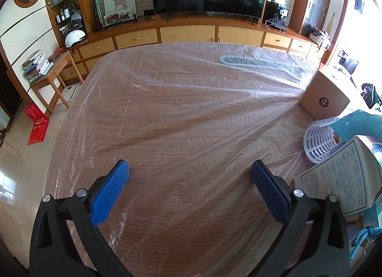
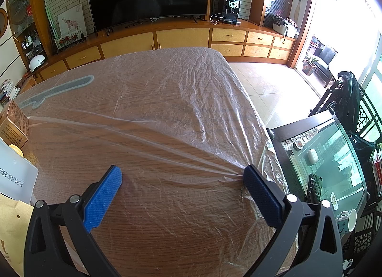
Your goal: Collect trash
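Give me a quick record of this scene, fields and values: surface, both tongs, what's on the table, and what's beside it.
surface: wooden table under a wrinkled clear plastic sheet
left tongs: open, empty, above the sheet
right tongs: open, empty; right fingertip at a bunched fold of the sheet
on table: cardboard box, white slotted basket, printed carton
under sheet: long grey flat item, identity unclear
beside table: glass-topped side table

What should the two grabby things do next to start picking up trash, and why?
Probably swing the left hand-held gripper rightward toward the printed box and white slotted basket. Both hand-held grippers are open and empty, the right hand-held gripper too, hovering over plastic-covered table with nothing between the fingers. The clutter sits at that right edge.
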`<state>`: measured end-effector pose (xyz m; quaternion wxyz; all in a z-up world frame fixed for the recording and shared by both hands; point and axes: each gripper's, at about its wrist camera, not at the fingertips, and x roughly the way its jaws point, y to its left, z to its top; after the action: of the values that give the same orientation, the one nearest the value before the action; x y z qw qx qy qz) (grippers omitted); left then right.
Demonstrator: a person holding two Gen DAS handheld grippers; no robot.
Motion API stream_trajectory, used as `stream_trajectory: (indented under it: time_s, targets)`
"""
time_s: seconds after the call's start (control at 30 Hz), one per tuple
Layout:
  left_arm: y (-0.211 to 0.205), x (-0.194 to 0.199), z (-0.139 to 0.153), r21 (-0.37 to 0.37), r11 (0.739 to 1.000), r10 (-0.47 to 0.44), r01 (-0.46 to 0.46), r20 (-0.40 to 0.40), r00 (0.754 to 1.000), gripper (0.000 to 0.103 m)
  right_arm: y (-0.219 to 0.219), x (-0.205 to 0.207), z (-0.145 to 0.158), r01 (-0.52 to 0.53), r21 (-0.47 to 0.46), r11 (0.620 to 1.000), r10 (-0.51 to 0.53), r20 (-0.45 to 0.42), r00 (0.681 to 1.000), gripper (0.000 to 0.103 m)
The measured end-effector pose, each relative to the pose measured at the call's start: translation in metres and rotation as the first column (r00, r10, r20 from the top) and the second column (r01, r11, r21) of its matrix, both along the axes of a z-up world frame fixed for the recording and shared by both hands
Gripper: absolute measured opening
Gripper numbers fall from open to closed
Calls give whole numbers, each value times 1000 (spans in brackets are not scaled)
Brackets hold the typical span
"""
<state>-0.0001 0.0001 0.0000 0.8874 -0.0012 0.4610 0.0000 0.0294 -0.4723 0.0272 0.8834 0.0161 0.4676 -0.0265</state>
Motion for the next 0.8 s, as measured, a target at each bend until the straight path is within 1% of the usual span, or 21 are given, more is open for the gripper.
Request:
stream_trajectory:
  time_s: [0.5,0.53,0.6,0.63,0.7,0.77,0.8]
  targets:
    - [0,0,0,-1,1000,1,-1,0,1000,102,4,0,1,2,-1,1000,-2,0,1000,99]
    - [0,0,0,0,1000,-2,2,0,1000,102,4,0,1,1,0,1000,-1,-10,1000,99]
    - [2,1,1,5,1000,-20,20,-8,1000,102,3,-1,5,28,-1,1000,-28,-35,999,99]
    - [5,1,2,15,1000,-8,8,-14,1000,102,0,-1,5,36,4,999,-36,-29,999,99]
    - [18,1,4,38,999,25,-24,-10,1000,101,3,-11,22,35,17,999,-35,10,999,99]
    - [31,-7,17,13,999,36,-36,14,999,101,13,-22,44,21,30,999,-22,49,999,99]
    - [33,-13,24,-5,1000,29,-29,29,999,101,19,-31,55,-2,51,999,-2,72,997,99]
